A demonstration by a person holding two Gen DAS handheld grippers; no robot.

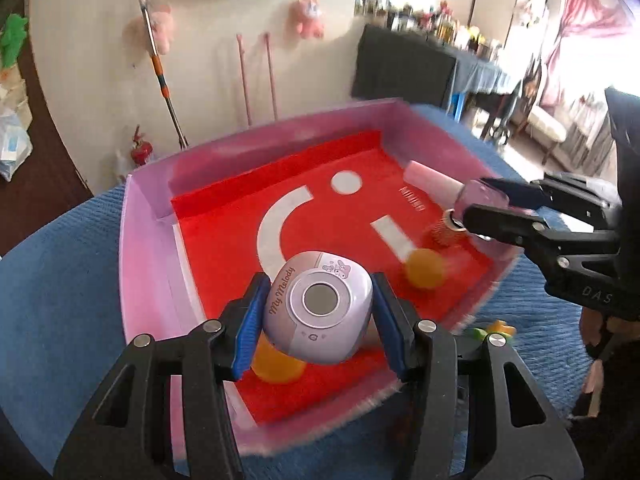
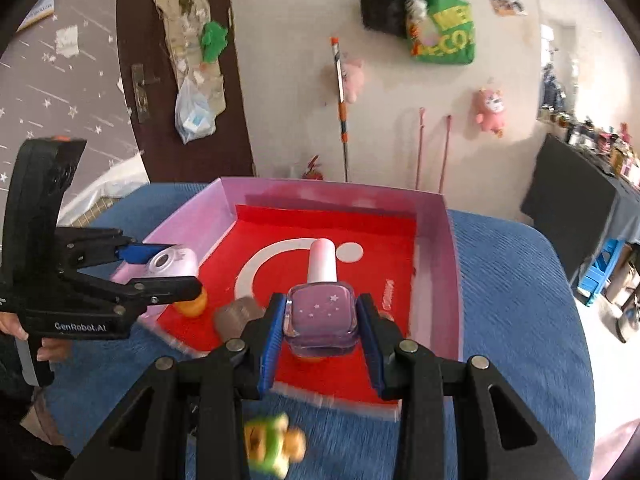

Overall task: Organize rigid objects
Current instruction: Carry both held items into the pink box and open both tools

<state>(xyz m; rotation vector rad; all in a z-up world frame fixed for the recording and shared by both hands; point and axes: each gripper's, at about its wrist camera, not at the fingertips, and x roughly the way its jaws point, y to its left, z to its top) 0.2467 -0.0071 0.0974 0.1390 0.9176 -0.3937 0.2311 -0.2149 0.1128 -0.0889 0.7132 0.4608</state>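
Note:
My left gripper (image 1: 318,308) is shut on a lilac "My Melody" toy camera (image 1: 318,304) and holds it over the near part of a pink tray (image 1: 144,248) with a red liner. My right gripper (image 2: 322,320) is shut on a lilac nail-polish bottle (image 2: 322,314) with a pink cap, held over the tray's near right side (image 2: 454,280). In the left wrist view the right gripper (image 1: 486,208) shows at the right with the bottle (image 1: 480,196). In the right wrist view the left gripper (image 2: 168,268) shows at the left with the camera (image 2: 172,262).
In the tray lie an orange ball (image 1: 424,268), a yellow piece (image 1: 276,364) under the camera and a brownish ribbed cylinder (image 2: 236,316). A green and yellow toy (image 2: 272,444) lies on the blue cloth (image 2: 520,320) before the tray.

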